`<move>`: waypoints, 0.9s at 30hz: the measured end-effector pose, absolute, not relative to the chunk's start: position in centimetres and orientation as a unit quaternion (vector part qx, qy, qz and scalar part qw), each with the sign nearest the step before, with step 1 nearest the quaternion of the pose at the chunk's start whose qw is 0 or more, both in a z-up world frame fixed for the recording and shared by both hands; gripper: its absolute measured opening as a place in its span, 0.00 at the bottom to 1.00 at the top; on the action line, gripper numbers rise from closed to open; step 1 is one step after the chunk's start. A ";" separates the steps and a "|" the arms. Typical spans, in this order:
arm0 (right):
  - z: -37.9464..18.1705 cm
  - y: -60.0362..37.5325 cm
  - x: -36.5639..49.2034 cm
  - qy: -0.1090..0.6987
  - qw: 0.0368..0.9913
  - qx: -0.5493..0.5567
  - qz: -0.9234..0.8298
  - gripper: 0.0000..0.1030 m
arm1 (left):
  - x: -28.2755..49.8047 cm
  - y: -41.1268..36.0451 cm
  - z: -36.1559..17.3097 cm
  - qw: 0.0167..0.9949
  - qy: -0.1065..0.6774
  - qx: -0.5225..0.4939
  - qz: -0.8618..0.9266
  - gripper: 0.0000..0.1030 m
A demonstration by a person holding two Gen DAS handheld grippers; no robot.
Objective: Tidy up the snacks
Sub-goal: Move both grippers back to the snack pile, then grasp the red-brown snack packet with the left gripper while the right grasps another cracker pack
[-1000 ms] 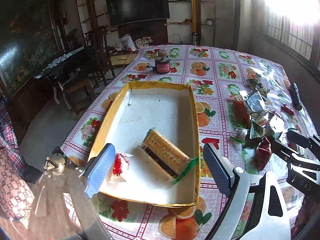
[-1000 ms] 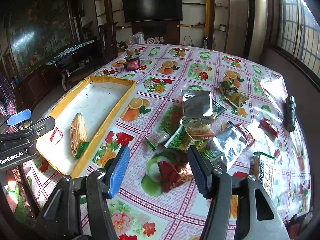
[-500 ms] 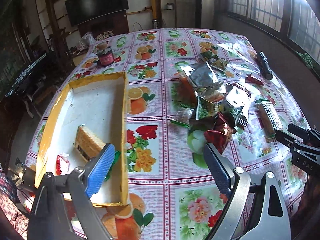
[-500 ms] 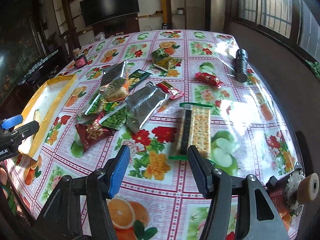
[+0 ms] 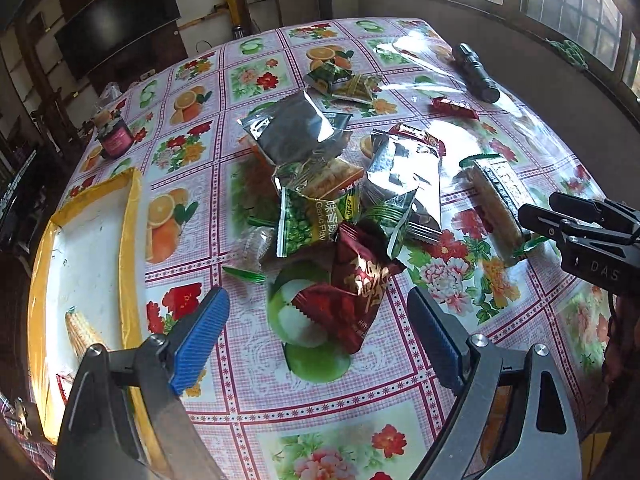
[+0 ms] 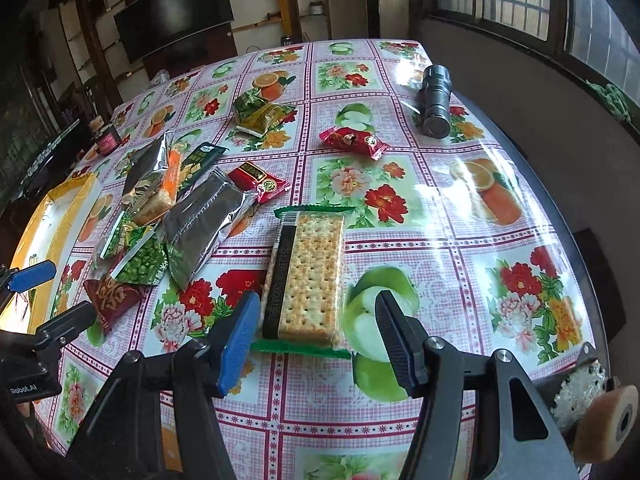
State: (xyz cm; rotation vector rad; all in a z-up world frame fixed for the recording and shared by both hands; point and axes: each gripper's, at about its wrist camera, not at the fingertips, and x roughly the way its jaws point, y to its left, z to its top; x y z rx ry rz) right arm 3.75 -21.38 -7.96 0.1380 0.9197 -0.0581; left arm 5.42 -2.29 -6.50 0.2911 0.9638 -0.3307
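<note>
Right gripper (image 6: 316,338) fingers part-open and empty, straddling the near end of the cracker pack (image 6: 306,276) flat on the tabletop (image 6: 460,240); advisable to lower squarely and close across the long edges. Left gripper (image 5: 318,342) wide open, empty, over the dark red snack bag (image 5: 352,292). Pack clear-wrapped, green crimped ends, dark side label; yellow-rimmed tray (image 5: 128,216) well apart at left.

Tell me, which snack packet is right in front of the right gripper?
The cracker packet with green ends: it lies alone, lined up with the open right gripper. The other packets sit heaped further left or further back.
</note>
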 end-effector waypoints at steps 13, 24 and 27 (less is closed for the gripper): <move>-9.7 -21.2 6.8 0.460 0.886 0.031 -0.044 0.48 | 7.7 -3.8 -9.5 0.837 0.495 0.132 -0.191 0.46; -7.5 -21.6 3.9 0.429 0.902 0.033 -0.042 0.45 | 5.5 -2.7 -7.4 0.850 0.476 0.103 -0.201 0.33; -6.2 -21.1 2.8 0.415 0.908 0.036 -0.034 0.45 | 4.8 -1.5 -5.9 0.863 0.462 0.093 -0.183 0.33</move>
